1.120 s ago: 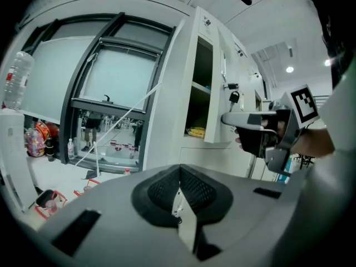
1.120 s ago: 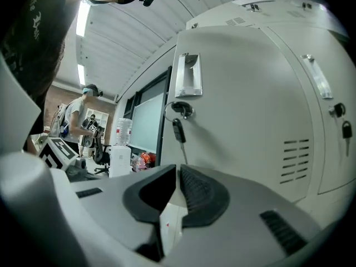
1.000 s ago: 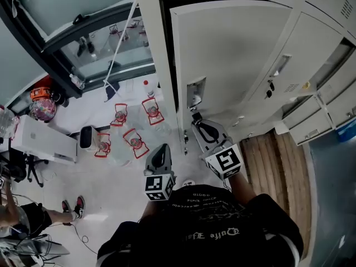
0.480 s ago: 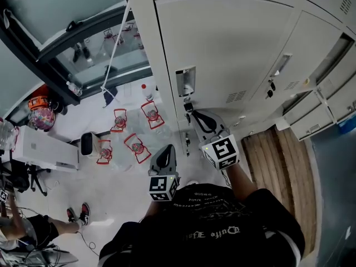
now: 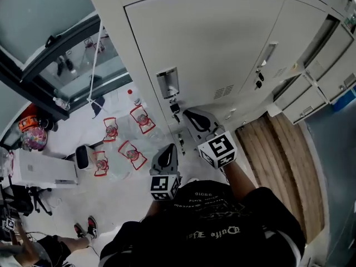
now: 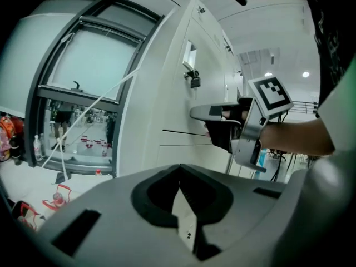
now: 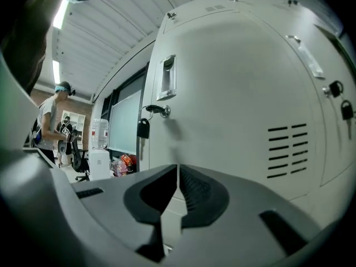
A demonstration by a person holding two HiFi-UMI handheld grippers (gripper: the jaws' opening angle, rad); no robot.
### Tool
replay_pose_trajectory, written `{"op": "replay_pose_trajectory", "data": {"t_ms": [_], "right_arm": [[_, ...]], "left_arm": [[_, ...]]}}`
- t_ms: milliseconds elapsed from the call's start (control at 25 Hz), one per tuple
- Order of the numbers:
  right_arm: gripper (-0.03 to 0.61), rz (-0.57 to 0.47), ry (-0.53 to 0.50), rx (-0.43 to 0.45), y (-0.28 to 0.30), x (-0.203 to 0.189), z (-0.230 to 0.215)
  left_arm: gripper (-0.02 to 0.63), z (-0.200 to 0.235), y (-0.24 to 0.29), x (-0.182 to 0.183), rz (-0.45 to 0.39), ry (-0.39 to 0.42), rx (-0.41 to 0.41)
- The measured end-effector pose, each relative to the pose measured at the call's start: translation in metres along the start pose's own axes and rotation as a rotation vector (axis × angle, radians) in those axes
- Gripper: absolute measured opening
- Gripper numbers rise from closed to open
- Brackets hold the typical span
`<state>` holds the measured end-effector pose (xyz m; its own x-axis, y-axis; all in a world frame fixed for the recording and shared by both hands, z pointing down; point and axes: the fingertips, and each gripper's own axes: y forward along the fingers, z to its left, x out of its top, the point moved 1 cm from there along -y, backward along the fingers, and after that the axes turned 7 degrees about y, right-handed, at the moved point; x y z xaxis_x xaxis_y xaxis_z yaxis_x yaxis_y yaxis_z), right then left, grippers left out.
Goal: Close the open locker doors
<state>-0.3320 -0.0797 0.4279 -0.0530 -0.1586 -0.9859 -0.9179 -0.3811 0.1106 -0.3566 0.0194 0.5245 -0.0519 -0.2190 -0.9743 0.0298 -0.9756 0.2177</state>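
Note:
The tall grey locker door (image 5: 211, 43) lies flush in its frame, with a recessed handle (image 5: 168, 82) and a key with a dark tag (image 5: 175, 108) near its left edge. My right gripper (image 5: 188, 114) is shut with nothing in it, and its tip sits at the door's lower face just right of the key. In the right gripper view the door (image 7: 239, 82), handle (image 7: 168, 77) and key tag (image 7: 143, 128) fill the space ahead of the shut right gripper (image 7: 178, 168). My left gripper (image 5: 167, 151) hangs back from the lockers, shut and holding nothing (image 6: 179, 183).
A second closed door with a handle (image 5: 267, 54) and keys (image 5: 258, 81) stands to the right; further right a locker (image 5: 334, 35) shows a dark gap. Red wire holders with bottles (image 5: 130, 149) and a white box (image 5: 39, 168) lie on the floor at left. A person (image 7: 53, 121) stands far off.
The locker door has swung from ajar, with a dark gap at its left, to flush shut. My right gripper followed it inward. The left gripper shifted a little.

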Motion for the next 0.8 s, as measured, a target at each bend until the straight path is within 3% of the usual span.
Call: {"op": "replay_pose_trajectory", "data": {"t_ms": [120, 280, 520, 800], "right_arm": [[0.014, 0.020, 0.031, -0.021, -0.024, -0.007, -0.005], [0.015, -0.018, 0.071, -0.126, -0.065, -0.009, -0.037], [0.037, -0.078, 0.126, -0.451, -0.161, 0.000, -0.113], [0.083, -0.160, 0.154, -0.750, -0.289, 0.010, -0.225]], "left_arm": [[0.008, -0.018, 0.013, -0.001, 0.007, 0.027, -0.084], [0.008, -0.044, 0.031, -0.001, 0.023, 0.039, -0.172], [0.008, -0.103, 0.066, 0.002, 0.034, 0.080, -0.405], [0.008, -0.180, 0.120, 0.007, 0.040, 0.125, -0.550]]}}
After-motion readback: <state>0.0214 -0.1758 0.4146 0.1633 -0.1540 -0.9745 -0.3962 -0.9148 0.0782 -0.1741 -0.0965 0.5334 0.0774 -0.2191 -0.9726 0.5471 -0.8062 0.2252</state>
